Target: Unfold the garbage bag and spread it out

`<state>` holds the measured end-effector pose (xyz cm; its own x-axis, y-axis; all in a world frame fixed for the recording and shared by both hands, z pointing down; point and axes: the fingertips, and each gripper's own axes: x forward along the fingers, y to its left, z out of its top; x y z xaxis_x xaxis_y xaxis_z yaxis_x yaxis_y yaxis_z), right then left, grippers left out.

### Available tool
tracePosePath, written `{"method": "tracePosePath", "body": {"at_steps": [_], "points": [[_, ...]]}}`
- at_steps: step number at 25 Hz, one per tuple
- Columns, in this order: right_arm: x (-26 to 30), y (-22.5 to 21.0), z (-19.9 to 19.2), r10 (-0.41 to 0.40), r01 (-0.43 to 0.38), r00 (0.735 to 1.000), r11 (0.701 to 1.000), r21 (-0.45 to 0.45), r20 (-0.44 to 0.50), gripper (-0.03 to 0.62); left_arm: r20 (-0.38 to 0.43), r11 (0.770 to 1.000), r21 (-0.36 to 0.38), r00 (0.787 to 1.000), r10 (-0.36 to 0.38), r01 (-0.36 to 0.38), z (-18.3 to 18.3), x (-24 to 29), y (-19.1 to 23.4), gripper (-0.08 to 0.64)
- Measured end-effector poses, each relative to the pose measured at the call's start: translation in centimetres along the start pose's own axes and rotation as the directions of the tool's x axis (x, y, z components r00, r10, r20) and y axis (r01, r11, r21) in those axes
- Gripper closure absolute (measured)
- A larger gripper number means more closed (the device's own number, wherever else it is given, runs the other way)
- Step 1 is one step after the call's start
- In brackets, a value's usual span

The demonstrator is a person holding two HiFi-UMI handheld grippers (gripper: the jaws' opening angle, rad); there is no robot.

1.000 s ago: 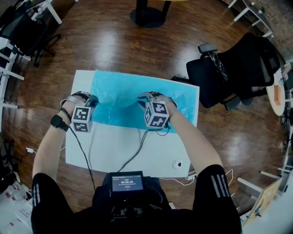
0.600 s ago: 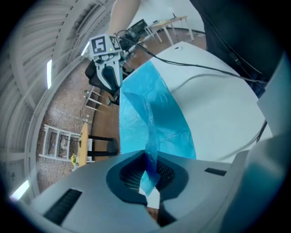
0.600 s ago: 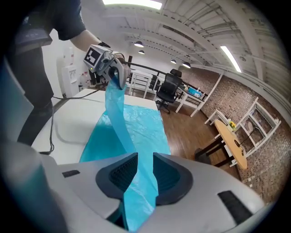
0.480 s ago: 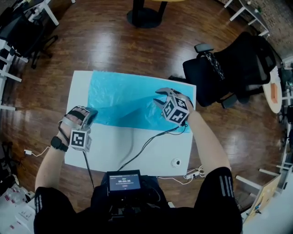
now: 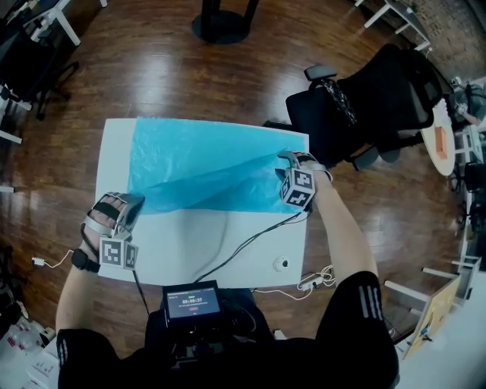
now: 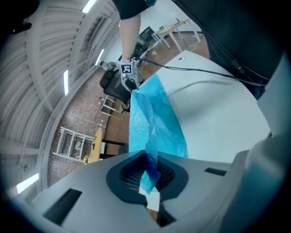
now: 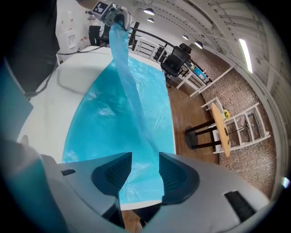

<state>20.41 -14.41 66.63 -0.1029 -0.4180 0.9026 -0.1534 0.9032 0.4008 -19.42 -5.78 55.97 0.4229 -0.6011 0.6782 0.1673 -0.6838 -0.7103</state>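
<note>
A thin blue garbage bag (image 5: 205, 163) lies spread over the far half of the white table (image 5: 197, 243). My left gripper (image 5: 134, 202) hangs above the table's front left, shut on a corner of the bag (image 6: 154, 118). The film runs pinched between the pads of the left gripper (image 6: 148, 175). From there a raised fold stretches across to my right gripper (image 5: 285, 164) at the table's right edge. The right gripper's (image 7: 140, 175) jaws have just been opening. They stand apart over the bag (image 7: 118, 118), and the fold ends in the gap, unpressed.
A black office chair (image 5: 364, 106) stands just beyond the table's right far corner. A dark round stool base (image 5: 220, 23) sits on the wooden floor further back. Cables (image 5: 243, 243), a small round object (image 5: 282, 264) and a device with a screen (image 5: 192, 300) occupy the table's near side.
The right gripper travelled right to the table's edge and its jaws opened. The left gripper drew back towards the front left and rose with the bag's corner, stretching the fold.
</note>
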Motion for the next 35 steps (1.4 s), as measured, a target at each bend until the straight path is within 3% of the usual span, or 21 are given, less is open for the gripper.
{"method": "tracePosePath", "body": {"at_steps": [3, 10, 13, 17, 25, 35], "points": [[0.8, -1.6, -1.9, -0.078, 0.079, 0.996, 0.996, 0.027, -0.035, 0.375, 0.009, 1.0, -0.006, 1.0, 0.013, -0.013, 0.5, -0.3, 0.3, 0.557], [2.7, -4.0, -3.9, -0.16, 0.165, 0.98, 0.986, 0.032, -0.115, 0.379, 0.023, 1.0, -0.005, 1.0, 0.021, -0.021, 0.9, -0.7, 0.4, 0.558], [3.4, -4.1, -3.9, -0.15, 0.154, 0.98, 0.988, 0.019, -0.127, 0.393, 0.022, 1.0, -0.004, 1.0, 0.019, -0.018, 1.0, -0.7, 0.3, 0.558], [3.5, -3.6, -3.6, -0.146, 0.148, 0.981, 0.989, 0.004, -0.124, 0.569, 0.016, 1.0, -0.006, 1.0, 0.021, -0.021, 0.9, -0.6, 0.1, 0.558], [0.2, -3.8, -2.4, -0.197, 0.2, 0.978, 0.979, 0.042, -0.076, 0.571, 0.0, 0.998, -0.046, 0.999, 0.036, -0.036, 0.1, -0.7, 0.1, 0.557], [-5.9, -2.3, -0.1, -0.268, 0.265, 0.963, 0.959, 0.103, 0.008, 0.571, -0.027, 0.98, -0.181, 0.997, 0.077, -0.08, -2.2, -1.3, 0.6, 0.557]]}}
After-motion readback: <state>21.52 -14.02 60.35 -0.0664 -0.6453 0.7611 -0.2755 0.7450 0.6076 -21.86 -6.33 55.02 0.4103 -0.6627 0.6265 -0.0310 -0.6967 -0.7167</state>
